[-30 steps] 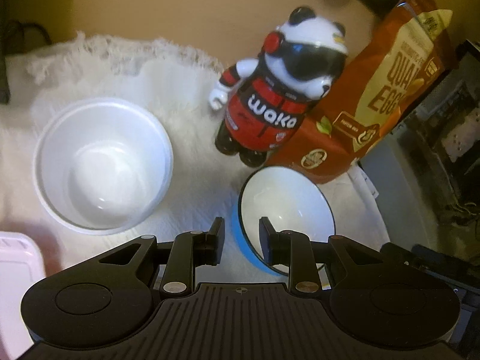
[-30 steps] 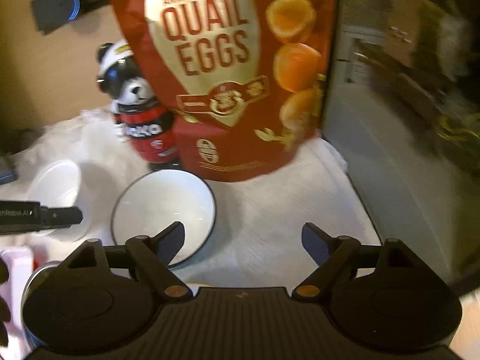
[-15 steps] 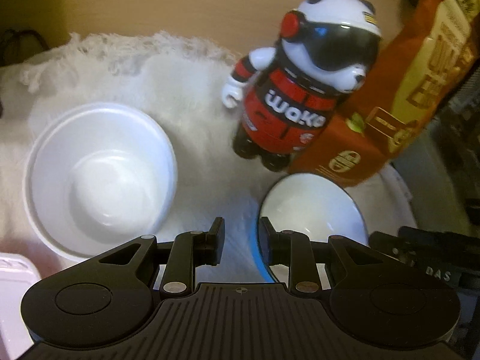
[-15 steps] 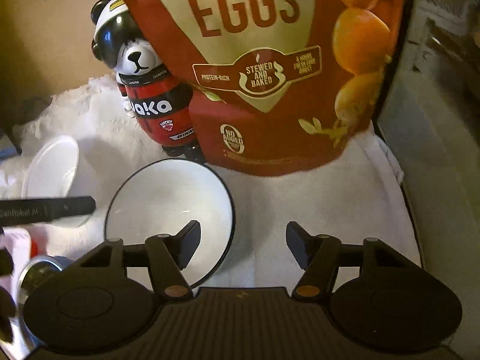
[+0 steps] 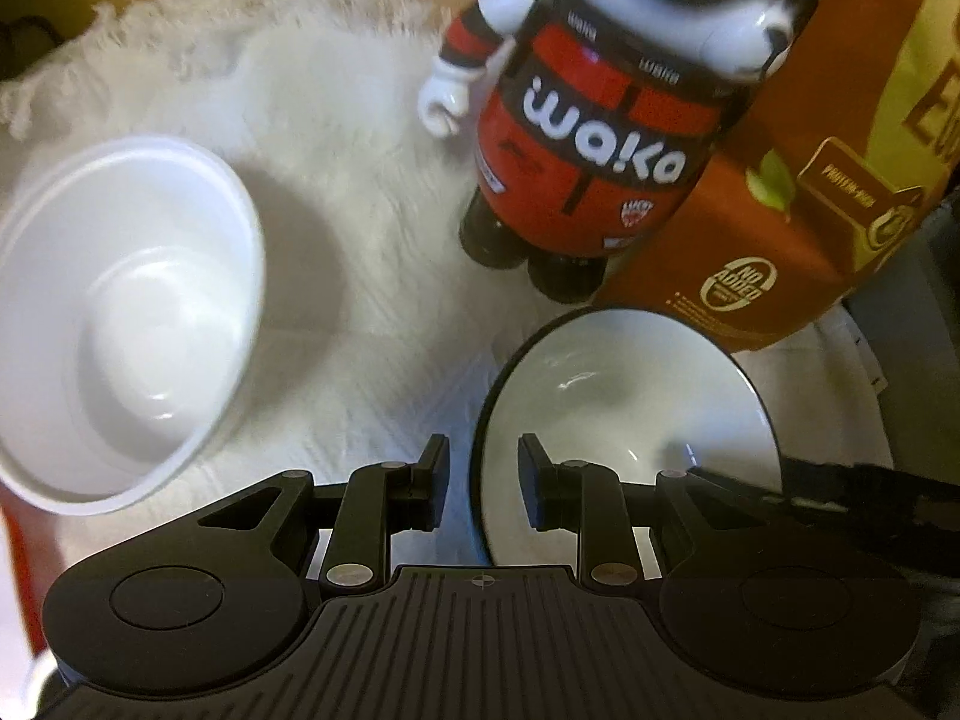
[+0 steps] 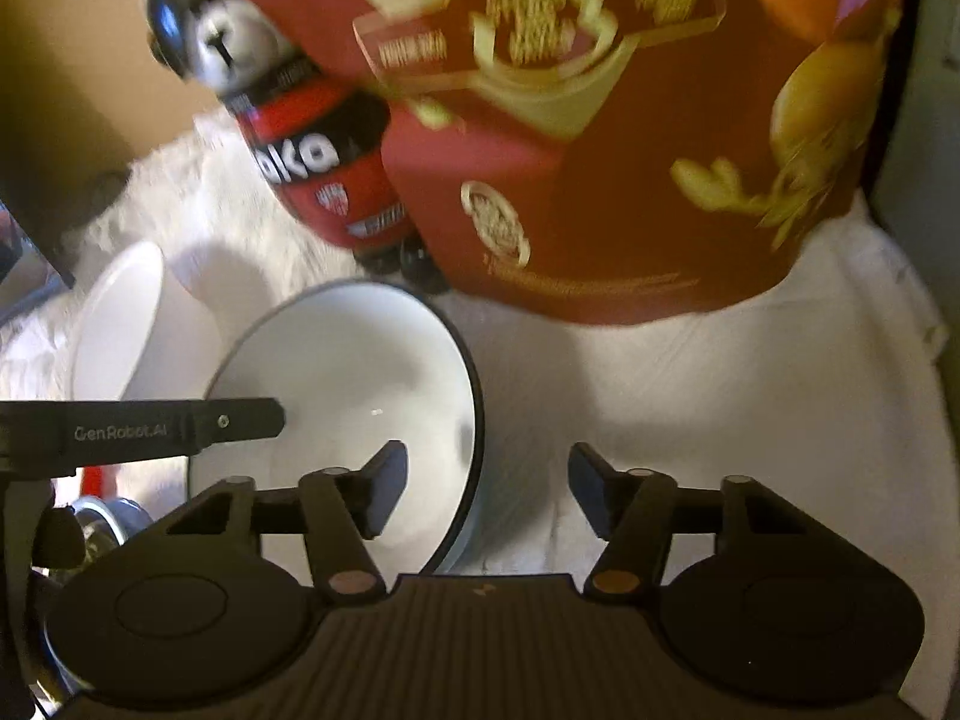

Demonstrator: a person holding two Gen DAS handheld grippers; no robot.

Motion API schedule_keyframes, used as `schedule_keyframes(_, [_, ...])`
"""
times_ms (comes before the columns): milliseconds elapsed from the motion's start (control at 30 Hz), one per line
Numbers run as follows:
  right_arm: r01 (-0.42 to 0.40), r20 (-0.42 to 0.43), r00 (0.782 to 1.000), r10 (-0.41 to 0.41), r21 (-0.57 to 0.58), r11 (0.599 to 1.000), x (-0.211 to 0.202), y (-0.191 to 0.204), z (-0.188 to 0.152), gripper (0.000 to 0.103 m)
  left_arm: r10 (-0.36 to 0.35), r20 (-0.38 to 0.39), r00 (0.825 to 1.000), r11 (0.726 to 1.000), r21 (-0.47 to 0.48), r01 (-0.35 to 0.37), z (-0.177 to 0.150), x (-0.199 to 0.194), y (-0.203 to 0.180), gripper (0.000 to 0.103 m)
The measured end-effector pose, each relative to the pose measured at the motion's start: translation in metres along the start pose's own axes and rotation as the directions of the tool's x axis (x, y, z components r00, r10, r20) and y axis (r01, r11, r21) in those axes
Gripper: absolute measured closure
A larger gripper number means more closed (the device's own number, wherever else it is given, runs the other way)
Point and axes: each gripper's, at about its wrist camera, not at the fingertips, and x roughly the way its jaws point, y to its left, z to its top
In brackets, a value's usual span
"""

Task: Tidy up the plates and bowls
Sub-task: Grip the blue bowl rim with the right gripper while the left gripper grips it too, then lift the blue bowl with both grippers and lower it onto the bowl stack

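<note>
A white bowl with a dark rim (image 5: 624, 396) sits on a white cloth; it also shows in the right wrist view (image 6: 354, 384). My left gripper (image 5: 483, 480) straddles its left rim, jaws slightly apart, one finger inside and one outside. My right gripper (image 6: 487, 495) is open and straddles the bowl's right rim. A plain white plastic bowl (image 5: 114, 312) stands to the left; it also shows in the right wrist view (image 6: 117, 324).
A red and black panda figure (image 5: 594, 138) and a red quail-egg bag (image 5: 798, 204) stand close behind the rimmed bowl. The white fringed cloth (image 5: 336, 138) covers the table. A metal object (image 6: 102, 519) lies at the lower left.
Both grippers moved forward and closer to the rimmed bowl. The right gripper's jaws narrowed a little around its right rim. The left jaws kept their small gap.
</note>
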Motion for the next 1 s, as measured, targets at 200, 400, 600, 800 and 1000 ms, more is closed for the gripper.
schedule_keyframes(200, [-0.043, -0.055, 0.998, 0.041, -0.036, 0.998, 0.017, 0.006, -0.001, 0.065, 0.01, -0.005, 1.0, 1.0, 0.003, -0.01, -0.002, 0.008, -0.008, 0.074])
schedule_keyframes(400, [-0.063, -0.052, 0.997, 0.061, -0.045, 0.997, 0.012, 0.012, -0.002, 0.066, 0.046, -0.007, 0.999, 0.999, 0.015, -0.045, -0.005, 0.004, -0.015, 0.074])
schedule_keyframes(600, [-0.056, -0.037, 0.998, 0.055, -0.031, 0.998, -0.004, 0.001, -0.004, 0.065, 0.023, -0.022, 0.999, 0.999, 0.039, -0.022, -0.014, -0.003, -0.027, 0.071])
schedule_keyframes(800, [-0.043, -0.039, 0.998, 0.043, -0.001, 0.999, 0.004, -0.005, -0.004, 0.064, 0.005, -0.032, 0.999, 0.999, 0.048, -0.004, -0.014, 0.006, -0.033, 0.071])
schedule_keyframes(1000, [-0.045, -0.063, 0.997, 0.046, 0.006, 0.999, 0.015, -0.004, -0.006, 0.062, 0.005, -0.037, 0.999, 0.999, 0.049, -0.004, -0.012, 0.009, -0.032, 0.071])
